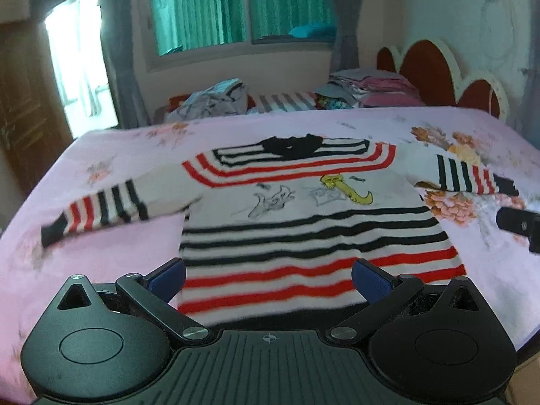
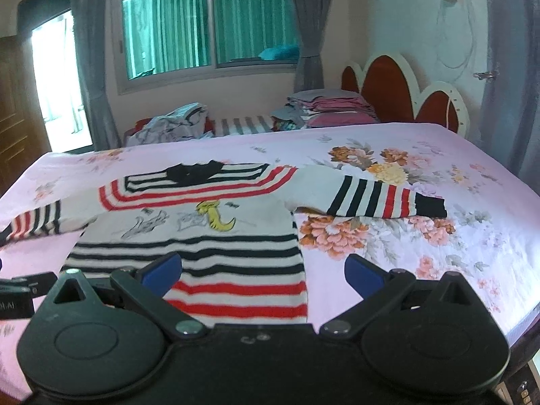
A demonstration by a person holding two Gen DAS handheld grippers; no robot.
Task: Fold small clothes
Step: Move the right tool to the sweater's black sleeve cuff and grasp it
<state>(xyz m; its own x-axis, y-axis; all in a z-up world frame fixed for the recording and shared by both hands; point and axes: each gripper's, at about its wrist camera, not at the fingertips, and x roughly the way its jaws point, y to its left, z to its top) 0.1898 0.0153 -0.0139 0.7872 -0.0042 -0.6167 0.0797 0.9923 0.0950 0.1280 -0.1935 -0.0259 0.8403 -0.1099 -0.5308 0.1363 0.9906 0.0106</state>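
Observation:
A small white sweater (image 1: 303,222) with black and red stripes and a cartoon print lies flat on the pink floral bedspread (image 1: 101,263), sleeves spread out to both sides. It also shows in the right wrist view (image 2: 202,236). My left gripper (image 1: 268,276) is open and empty, just above the sweater's hem. My right gripper (image 2: 263,270) is open and empty over the hem's right corner. The right gripper's tip shows at the right edge of the left wrist view (image 1: 519,224). The right sleeve (image 2: 381,199) lies on the floral print.
Piles of clothes (image 1: 216,101) and folded bedding (image 1: 371,89) sit at the far side of the bed by a red headboard (image 1: 438,71). A window (image 1: 236,6) and a doorway (image 1: 77,57) lie beyond. The bed's near edge is under the grippers.

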